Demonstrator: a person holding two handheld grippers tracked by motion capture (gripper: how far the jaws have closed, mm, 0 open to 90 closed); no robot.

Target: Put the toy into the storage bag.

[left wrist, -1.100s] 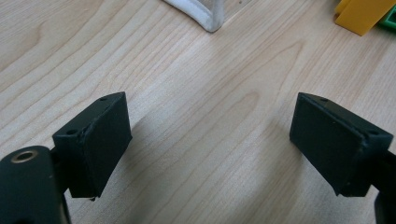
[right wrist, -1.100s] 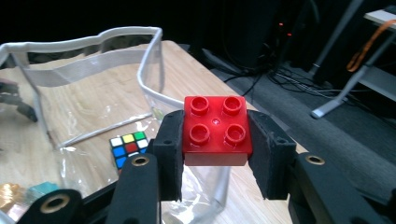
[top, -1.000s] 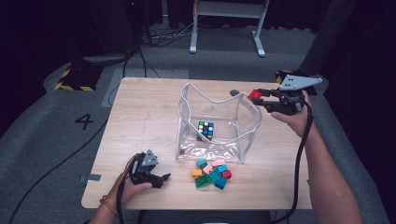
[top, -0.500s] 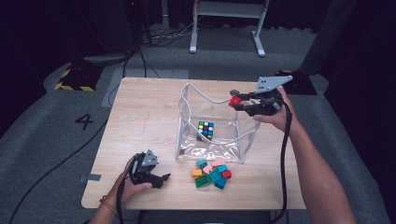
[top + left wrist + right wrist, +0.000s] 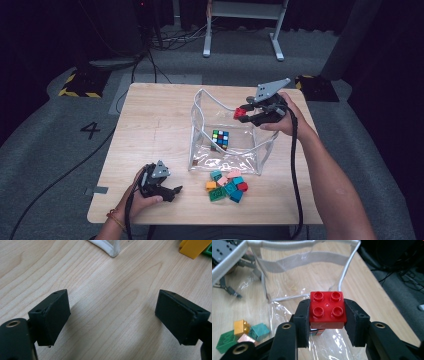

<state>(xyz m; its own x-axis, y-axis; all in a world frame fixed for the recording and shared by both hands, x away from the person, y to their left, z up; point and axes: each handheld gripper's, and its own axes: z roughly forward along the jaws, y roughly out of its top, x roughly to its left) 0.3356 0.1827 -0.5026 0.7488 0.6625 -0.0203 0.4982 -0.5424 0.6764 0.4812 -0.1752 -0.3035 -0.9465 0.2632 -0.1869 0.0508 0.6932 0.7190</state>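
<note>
- The right gripper (image 5: pixel 246 114) was clamped on a red brick (image 5: pixel 327 310), one pad flat against each side and the four studs facing up toward its camera.
- In the high view the red brick (image 5: pixel 239 113) hung above the right part of the clear bag's (image 5: pixel 226 151) open mouth, just inside the white rim (image 5: pixel 216 102).
- The relation that mattered: the bag's floor lay straight below the brick, so I judged the coming move to be a short drop or a lowering, not a sideways carry.
- A puzzle cube (image 5: pixel 220 139) already sat on the bag's floor, down and to the left of the brick in the high view; in the right gripper view it peeked out directly under the brick (only a thin strip of it).
- The brick was square, so it had no long axis to line up with the opening; the mouth looked far wider than the brick.
- The left gripper (image 5: pixel 176 192) rested low at the near left of the table (image 5: pixel 150 130), its jaws spread wide with nothing between them but bare wood.
- The loose bricks (image 5: pixel 228 183) lay in a heap on the table just in front of the bag, between the two hands and nearer to the left gripper.
- My guess was that the soft bag wall could sag if the gripper brushed the rim (it stood unsupported).
</note>
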